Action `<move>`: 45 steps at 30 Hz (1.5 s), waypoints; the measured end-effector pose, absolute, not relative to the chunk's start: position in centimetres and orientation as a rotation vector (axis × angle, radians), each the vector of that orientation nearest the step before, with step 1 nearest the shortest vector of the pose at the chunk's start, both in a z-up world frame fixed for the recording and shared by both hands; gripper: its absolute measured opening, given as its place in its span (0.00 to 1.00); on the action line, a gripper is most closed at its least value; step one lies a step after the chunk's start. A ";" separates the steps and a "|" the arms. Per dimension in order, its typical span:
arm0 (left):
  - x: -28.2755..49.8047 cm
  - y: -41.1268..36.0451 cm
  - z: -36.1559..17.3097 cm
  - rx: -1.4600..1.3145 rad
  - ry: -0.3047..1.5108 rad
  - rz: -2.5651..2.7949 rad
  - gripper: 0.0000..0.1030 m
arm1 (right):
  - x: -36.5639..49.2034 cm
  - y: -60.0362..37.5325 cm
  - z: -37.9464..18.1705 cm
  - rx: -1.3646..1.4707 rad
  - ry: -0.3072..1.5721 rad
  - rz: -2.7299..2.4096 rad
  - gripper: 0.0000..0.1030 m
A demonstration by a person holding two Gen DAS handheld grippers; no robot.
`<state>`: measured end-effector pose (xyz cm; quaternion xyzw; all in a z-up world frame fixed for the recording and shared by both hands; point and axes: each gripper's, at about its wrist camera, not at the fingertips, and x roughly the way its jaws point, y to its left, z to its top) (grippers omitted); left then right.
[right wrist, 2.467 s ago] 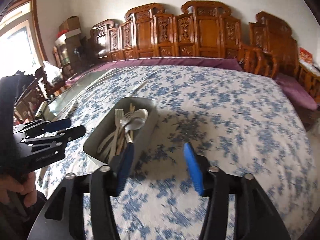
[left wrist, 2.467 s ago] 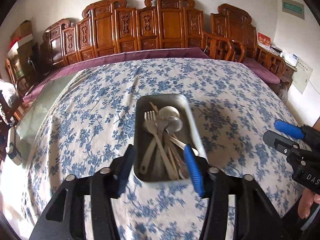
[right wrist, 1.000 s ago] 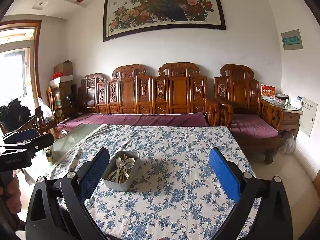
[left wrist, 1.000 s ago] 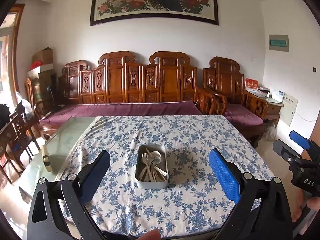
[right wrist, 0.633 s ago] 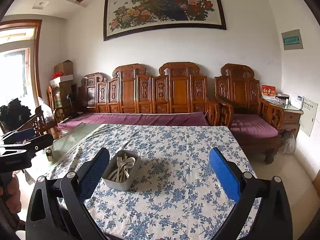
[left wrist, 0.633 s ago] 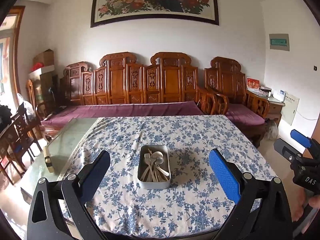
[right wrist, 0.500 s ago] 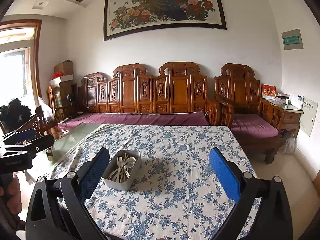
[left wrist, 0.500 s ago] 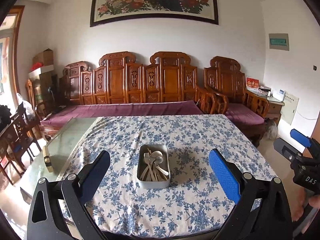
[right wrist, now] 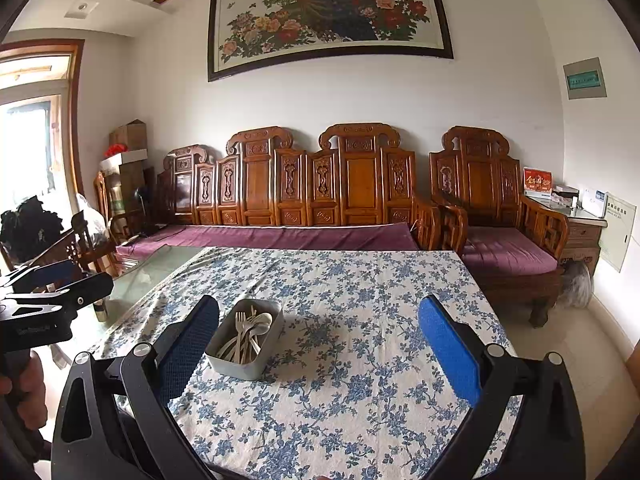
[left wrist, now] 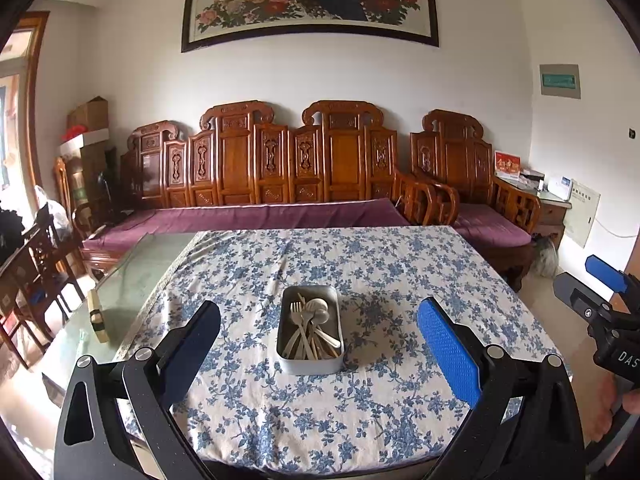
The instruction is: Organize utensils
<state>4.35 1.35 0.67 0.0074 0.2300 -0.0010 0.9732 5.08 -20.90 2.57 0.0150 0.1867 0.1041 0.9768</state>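
A grey metal tin (left wrist: 310,365) stands on the blue-flowered tablecloth (left wrist: 360,264) and holds several pale forks and spoons (left wrist: 310,326). It also shows in the right wrist view (right wrist: 244,364), left of centre. My left gripper (left wrist: 318,334) is open and empty, held back above the table's near edge with the tin between its fingers in the picture. My right gripper (right wrist: 318,332) is open and empty, likewise pulled back, to the right of the tin.
A carved wooden bench with purple cushions (left wrist: 256,216) runs behind the table. Bare glass tabletop (left wrist: 132,276) lies left of the cloth with a small object (left wrist: 96,314) on it. Chairs (left wrist: 36,264) stand at the left.
Both grippers pulled far back from the tin and opened wide between 2.5 and 1 second ago. Since then they have hardly moved.
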 end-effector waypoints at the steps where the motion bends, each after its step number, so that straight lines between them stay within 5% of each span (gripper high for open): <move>1: 4.4 1.4 0.7 0.016 0.465 -0.002 0.93 | 5.0 -20.8 2.6 0.030 0.376 0.210 0.98; 45: 3.8 0.5 0.9 0.023 0.461 -0.043 0.93 | 5.2 -21.2 2.2 0.037 0.377 0.209 0.97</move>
